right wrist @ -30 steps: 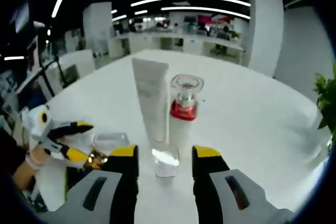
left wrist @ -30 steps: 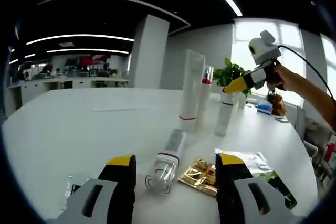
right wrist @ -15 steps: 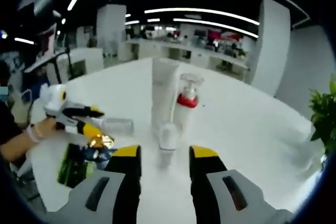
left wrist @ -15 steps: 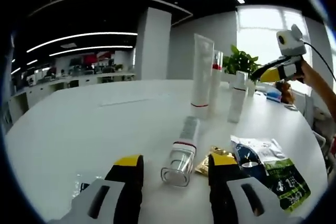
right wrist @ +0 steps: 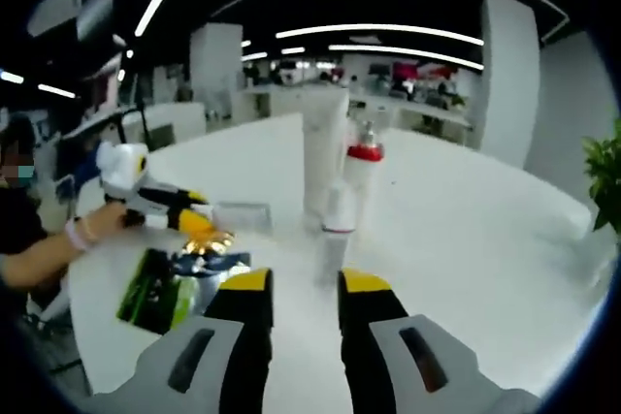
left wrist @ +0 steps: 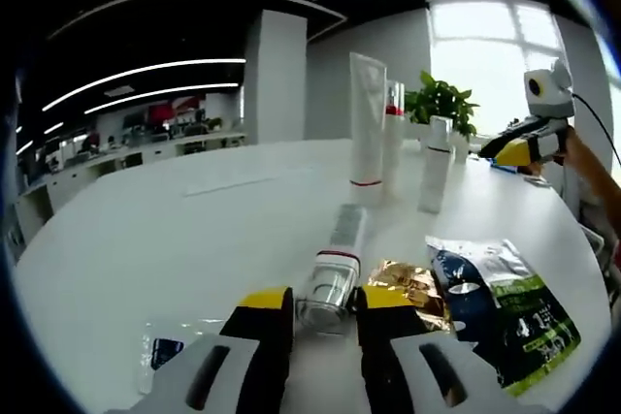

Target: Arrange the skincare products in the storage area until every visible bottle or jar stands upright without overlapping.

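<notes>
Since a second ago the left gripper (left wrist: 323, 303) has closed in on the lying bottle (left wrist: 333, 269), and its jaws have narrowed so they now sit right at the clear cap end; I can't tell if they're actually pinching yet. The right gripper (right wrist: 296, 286) has backed away from the small white bottle (right wrist: 337, 230) with its jaws drawn close together, nothing between them.

Progress-wise: the tall tube (left wrist: 367, 128), the red-collared bottle (left wrist: 393, 113) just behind it and the small white bottle just right of the tube all stand upright. The lying bottle, in front of the tube on the white table (left wrist: 146, 239) and beside the gold sachet (left wrist: 408, 288), still needs standing.
</notes>
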Motion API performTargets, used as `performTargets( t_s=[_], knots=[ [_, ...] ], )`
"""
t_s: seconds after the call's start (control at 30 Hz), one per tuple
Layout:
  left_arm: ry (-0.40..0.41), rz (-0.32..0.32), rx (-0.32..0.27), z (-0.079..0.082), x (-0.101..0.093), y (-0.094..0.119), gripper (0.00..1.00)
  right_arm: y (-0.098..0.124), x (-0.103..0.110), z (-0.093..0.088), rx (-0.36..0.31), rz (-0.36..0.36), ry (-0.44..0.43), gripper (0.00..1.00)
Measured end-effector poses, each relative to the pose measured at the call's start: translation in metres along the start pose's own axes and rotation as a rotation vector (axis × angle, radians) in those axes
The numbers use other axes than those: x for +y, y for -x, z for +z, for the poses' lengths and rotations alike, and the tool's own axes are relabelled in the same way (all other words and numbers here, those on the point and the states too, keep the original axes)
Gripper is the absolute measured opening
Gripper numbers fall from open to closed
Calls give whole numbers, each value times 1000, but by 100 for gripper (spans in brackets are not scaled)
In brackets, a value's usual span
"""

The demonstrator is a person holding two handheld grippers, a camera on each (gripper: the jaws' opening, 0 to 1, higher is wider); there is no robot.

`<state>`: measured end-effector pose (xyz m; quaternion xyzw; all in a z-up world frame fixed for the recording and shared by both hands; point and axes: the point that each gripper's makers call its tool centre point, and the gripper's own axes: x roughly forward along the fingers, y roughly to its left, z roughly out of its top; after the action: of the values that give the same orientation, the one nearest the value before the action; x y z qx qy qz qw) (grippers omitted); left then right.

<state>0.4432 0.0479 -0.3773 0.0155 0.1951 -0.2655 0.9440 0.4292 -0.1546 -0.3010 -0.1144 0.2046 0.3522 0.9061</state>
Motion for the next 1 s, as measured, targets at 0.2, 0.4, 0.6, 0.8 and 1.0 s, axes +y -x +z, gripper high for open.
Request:
performTargets(
  t_s=[0.2,0.4,0.6,0.8,1.0],
  knots=[
    [-9,4,3,0,-1,4,22,-8,11,-9,-8,30,-1,21],
    [36,3,-13,5,-2,9,21,-13,23,-16,-10,58,-10,20],
    [43,7,-50,17,-7,15,20,-11,34,-19,-14,74,7,19],
    [19,23,-91,33,-9,21,20,-4,48,-13,-75,118,-36,17],
    [-34,73,-137,51,-8,27,20,0,58,-16,-86,176,-66,14]
  ],
)
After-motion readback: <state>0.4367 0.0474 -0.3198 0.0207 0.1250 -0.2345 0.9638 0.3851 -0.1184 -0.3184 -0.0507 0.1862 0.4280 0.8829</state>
